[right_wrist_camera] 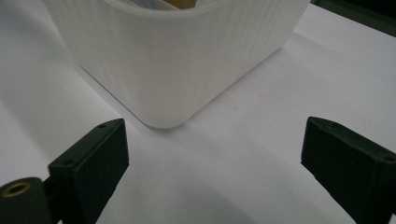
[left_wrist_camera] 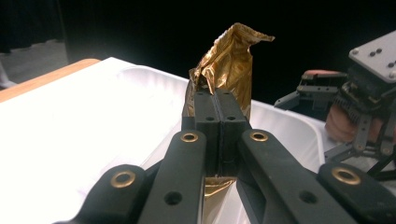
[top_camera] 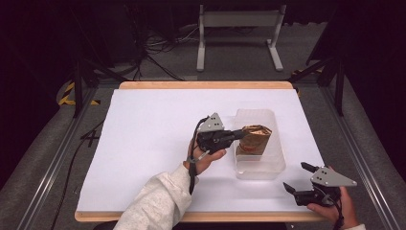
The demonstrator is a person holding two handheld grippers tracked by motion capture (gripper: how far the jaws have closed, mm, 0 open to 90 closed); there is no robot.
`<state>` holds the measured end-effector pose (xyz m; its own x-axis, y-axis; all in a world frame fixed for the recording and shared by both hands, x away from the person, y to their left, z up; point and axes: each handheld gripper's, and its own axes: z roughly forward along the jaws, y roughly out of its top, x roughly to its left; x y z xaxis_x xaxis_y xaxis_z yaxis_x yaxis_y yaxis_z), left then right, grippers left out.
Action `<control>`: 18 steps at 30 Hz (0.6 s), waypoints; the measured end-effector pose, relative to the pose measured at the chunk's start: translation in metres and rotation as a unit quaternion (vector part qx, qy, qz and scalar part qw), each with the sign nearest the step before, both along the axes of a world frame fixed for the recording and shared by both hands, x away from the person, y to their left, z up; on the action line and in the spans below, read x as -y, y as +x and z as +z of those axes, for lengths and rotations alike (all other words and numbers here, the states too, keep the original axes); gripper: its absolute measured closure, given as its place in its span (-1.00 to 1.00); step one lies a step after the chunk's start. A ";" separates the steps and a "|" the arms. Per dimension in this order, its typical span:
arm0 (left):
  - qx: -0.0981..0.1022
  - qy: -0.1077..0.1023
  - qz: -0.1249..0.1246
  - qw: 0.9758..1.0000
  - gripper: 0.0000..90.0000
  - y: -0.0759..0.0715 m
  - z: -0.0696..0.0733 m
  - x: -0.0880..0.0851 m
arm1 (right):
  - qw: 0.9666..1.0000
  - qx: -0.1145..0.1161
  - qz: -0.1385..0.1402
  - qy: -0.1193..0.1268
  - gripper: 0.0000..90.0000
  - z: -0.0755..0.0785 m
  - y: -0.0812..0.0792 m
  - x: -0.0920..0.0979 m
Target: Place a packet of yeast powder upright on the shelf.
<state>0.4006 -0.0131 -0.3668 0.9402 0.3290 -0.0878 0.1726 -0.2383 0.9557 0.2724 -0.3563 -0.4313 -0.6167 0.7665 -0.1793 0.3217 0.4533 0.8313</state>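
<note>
The left tongs (left_wrist_camera: 216, 112) are clamped tight on a crumpled gold foil bag (left_wrist_camera: 229, 65), the two black pads pressed flat together with the foil pinched between them. In the high view the left tongs (top_camera: 242, 134) reach in from the left over the rim of a translucent white plastic bin (top_camera: 260, 167), and the gold foil bag (top_camera: 255, 139) sits inside that bin, its torn top pointing toward the far end and a reddish band showing lower on its face. The bag is the bin's visible content.

The right tongs (right_wrist_camera: 212, 163) stand wide apart with nothing between them, low over the table and aimed at a rounded corner of the bin (right_wrist_camera: 177, 60), near it but not touching. From above, the right tongs (top_camera: 299, 178) lie at the near right corner of the table, held by a hand at the edge, well apart from the bag.

The table (top_camera: 153, 139) is covered by a plain white sheet, with a pale wooden edge (top_camera: 206, 85) showing along the far and near sides. Around it the room is dark. Grey floor lies beyond, with a white metal stand (top_camera: 239, 28) at the back, loose black cables (top_camera: 158, 48) on the floor, and yellow-and-black tape (top_camera: 69, 93) at the left.
</note>
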 end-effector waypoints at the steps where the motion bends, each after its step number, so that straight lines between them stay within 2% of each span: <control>1: 0.011 0.013 0.002 1.000 0.99 -0.002 0.001 0.000 | 1.000 0.000 0.003 -0.002 -0.81 0.000 -0.001 -0.001; 6: 0.011 0.018 0.006 1.000 0.99 -0.003 0.000 0.002 | 1.000 0.000 0.001 0.001 -0.81 0.000 0.000 0.001; 9: 0.019 0.025 0.008 0.999 0.99 -0.004 0.002 0.004 | 1.000 0.001 0.003 0.001 -0.81 0.000 0.000 0.000; 14: 0.025 0.048 0.013 0.998 0.98 -0.004 0.001 0.009 | 1.000 -0.001 0.002 0.005 -0.81 0.001 0.000 -0.001; 18: 0.029 0.054 0.013 0.998 0.98 -0.005 0.003 0.011 | 1.000 0.000 0.001 0.006 -0.81 0.002 0.000 -0.001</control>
